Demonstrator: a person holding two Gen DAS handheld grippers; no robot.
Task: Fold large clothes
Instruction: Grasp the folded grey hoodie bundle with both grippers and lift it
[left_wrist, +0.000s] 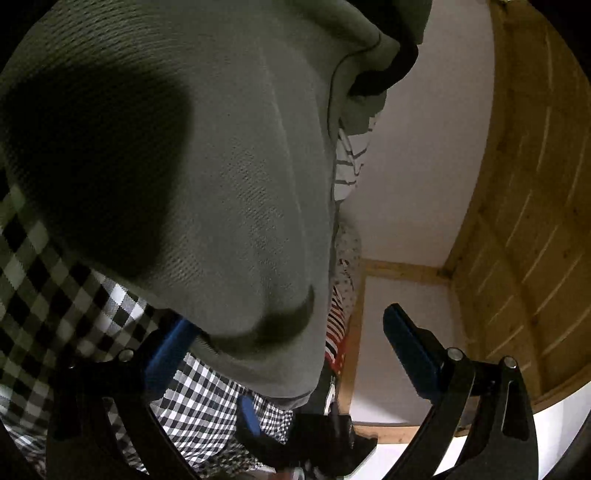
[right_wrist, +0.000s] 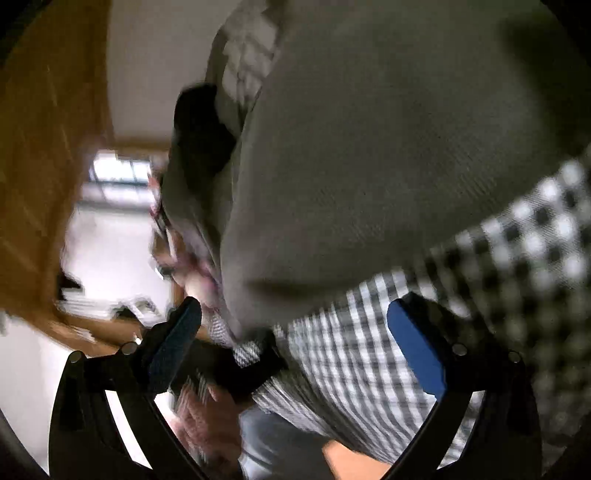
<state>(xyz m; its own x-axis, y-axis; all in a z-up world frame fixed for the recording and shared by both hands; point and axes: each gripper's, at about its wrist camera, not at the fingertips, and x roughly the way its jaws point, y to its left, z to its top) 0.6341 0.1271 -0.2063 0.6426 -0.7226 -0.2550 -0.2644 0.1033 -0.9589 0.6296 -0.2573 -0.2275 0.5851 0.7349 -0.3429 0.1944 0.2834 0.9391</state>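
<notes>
Grey garment (left_wrist: 221, 166) hangs right against both cams, over a checked shirt (left_wrist: 207, 391), prob lifted to shake flat. I see left gripper (left_wrist: 291, 343) and right gripper (right_wrist: 295, 332) spread apart, clamping nothing.

The left gripper (left_wrist: 288, 343) has its jaws spread wide, 1 blue-padded finger (left_wrist: 408, 352) free at 4 o'clock, the other at 8 o'clock partly hidden. The right gripper (right_wrist: 295, 350) is also spread wide, blue pads (right_wrist: 417, 354) at 4 and 8 o'clock, nothing pinched. At 6 o'clock in the right view, a blurred hand (right_wrist: 203, 417) shows.
</notes>
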